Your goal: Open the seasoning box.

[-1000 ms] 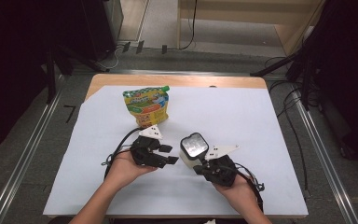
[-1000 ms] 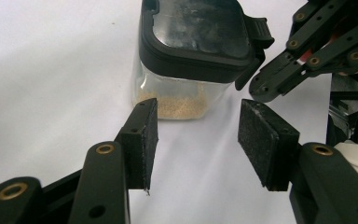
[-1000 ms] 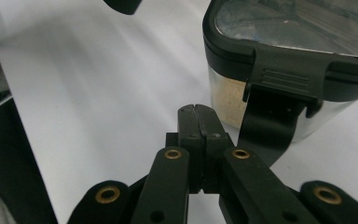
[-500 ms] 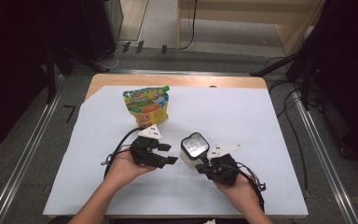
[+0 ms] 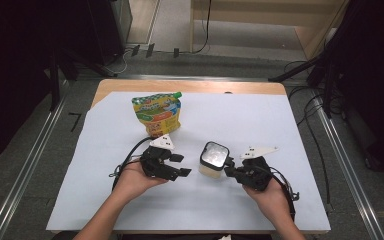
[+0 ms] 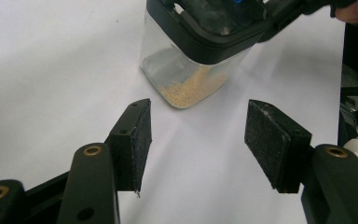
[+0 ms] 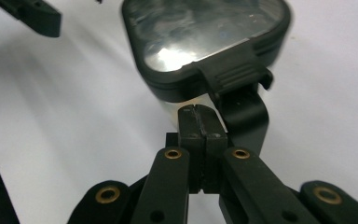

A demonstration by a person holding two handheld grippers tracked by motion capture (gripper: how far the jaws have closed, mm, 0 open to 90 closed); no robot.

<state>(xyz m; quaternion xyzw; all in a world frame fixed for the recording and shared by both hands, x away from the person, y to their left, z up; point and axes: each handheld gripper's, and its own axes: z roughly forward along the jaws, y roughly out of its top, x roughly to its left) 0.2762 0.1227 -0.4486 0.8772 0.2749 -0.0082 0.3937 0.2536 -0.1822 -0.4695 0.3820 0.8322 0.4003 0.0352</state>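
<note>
A clear square container (image 5: 214,159) with a black-rimmed lid stands on the white sheet (image 5: 260,125) between my hands. Tan grains lie at the bottom of the container (image 6: 191,60). My left gripper (image 5: 181,165) is just left of it, open; its jaws have just been opening, and nothing is between them in the left gripper view (image 6: 198,135). My right gripper (image 5: 228,172) is shut. Its closed tips (image 7: 199,112) sit right under the lid's front latch (image 7: 235,77) on the container (image 7: 205,42).
A colourful spouted pouch (image 5: 157,114) stands at the back, beyond my left hand. The white sheet covers most of the wooden table (image 5: 190,86). Cables trail from both grippers toward the front edge. Metal rails run along both sides of the table.
My right hand has shifted a little to the right, and the container moved slightly with it. The left gripper's jaws stand a bit wider; the left hand stayed put.
</note>
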